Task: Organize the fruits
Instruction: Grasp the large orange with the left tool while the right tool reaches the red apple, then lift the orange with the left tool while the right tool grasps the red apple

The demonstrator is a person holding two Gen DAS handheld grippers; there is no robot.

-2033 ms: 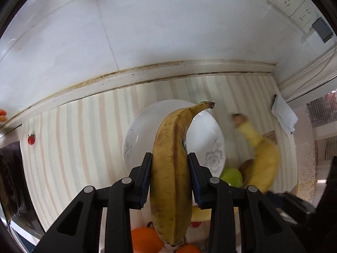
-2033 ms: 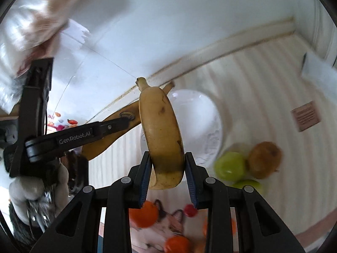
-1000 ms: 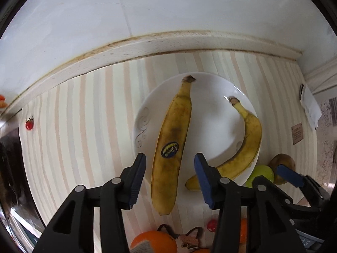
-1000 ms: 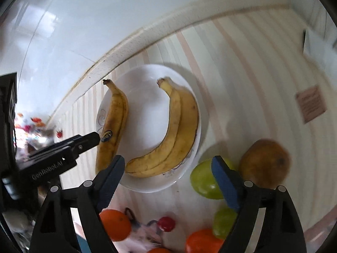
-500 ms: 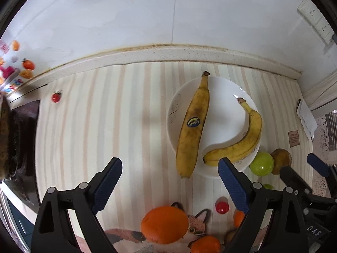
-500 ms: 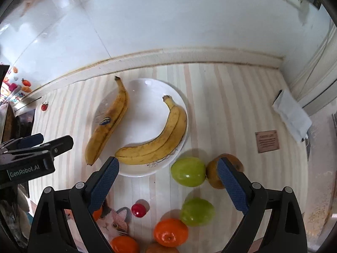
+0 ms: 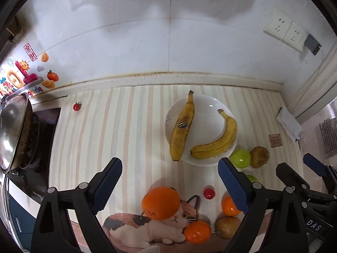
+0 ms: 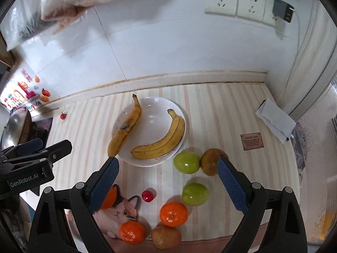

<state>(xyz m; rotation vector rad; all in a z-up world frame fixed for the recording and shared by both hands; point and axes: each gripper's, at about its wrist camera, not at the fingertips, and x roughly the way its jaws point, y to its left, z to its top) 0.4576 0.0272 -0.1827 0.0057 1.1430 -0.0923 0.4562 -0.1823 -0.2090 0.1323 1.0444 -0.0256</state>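
A white plate [image 7: 207, 113] [image 8: 154, 113] holds two bananas: a spotted stickered one [image 7: 182, 126] [image 8: 126, 125] on the left, overhanging the rim, and a curved yellow one [image 7: 219, 141] [image 8: 164, 140] on the right. Loose fruit lies nearer: green apples [image 8: 186, 162] [image 8: 195, 193], a brown pear [image 8: 210, 161], oranges [image 7: 161, 202] [image 8: 173, 214] [image 8: 132, 232], a brown kiwi-like fruit [image 8: 166, 239] and a small red fruit [image 8: 147, 196]. My left gripper [image 7: 170, 182] and right gripper [image 8: 168, 181] are wide open, empty, raised above the counter.
A striped mat [image 7: 109, 137] covers the counter. A cat-print mat [image 7: 147, 227] lies at the front. A pan on a stove [image 7: 14, 132] is at the left. A cherry tomato [image 7: 77, 106], a folded paper [image 8: 276, 121], a small card [image 8: 251, 140] and wall sockets [image 8: 236, 5] are around.
Both grippers let go of their bananas onto the plate, opened wide, and pulled back and up, so more of the counter and loose fruit shows.
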